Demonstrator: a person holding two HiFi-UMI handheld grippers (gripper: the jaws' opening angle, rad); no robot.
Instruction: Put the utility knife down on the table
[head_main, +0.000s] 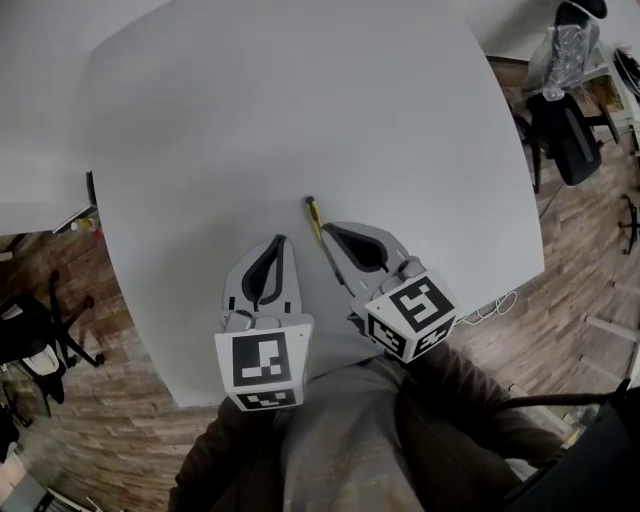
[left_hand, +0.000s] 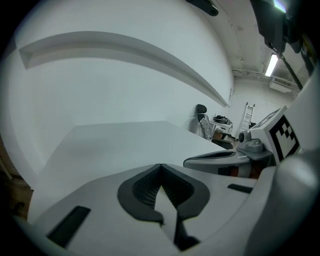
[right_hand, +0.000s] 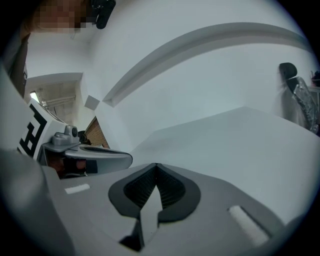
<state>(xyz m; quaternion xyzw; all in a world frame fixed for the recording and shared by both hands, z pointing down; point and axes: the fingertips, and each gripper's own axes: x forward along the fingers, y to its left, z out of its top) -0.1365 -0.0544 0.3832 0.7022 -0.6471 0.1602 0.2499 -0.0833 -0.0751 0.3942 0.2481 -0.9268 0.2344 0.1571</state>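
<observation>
The utility knife (head_main: 313, 215), thin with a yellowish front end, lies on the white table (head_main: 300, 110) near its front edge. It sits between my two grippers, close along the left side of the right gripper (head_main: 326, 229). The right gripper's jaws meet at the tips with nothing between them (right_hand: 156, 164). My left gripper (head_main: 281, 239) hovers just left of the knife, also shut and empty (left_hand: 160, 165). Neither gripper view shows the knife; each shows only the other gripper to its side.
A second white table (head_main: 40, 110) abuts at the far left. Black office chairs stand off the table at the right (head_main: 565, 140) and lower left (head_main: 35, 340). A white cable (head_main: 492, 306) lies on the wood floor by the table's right edge.
</observation>
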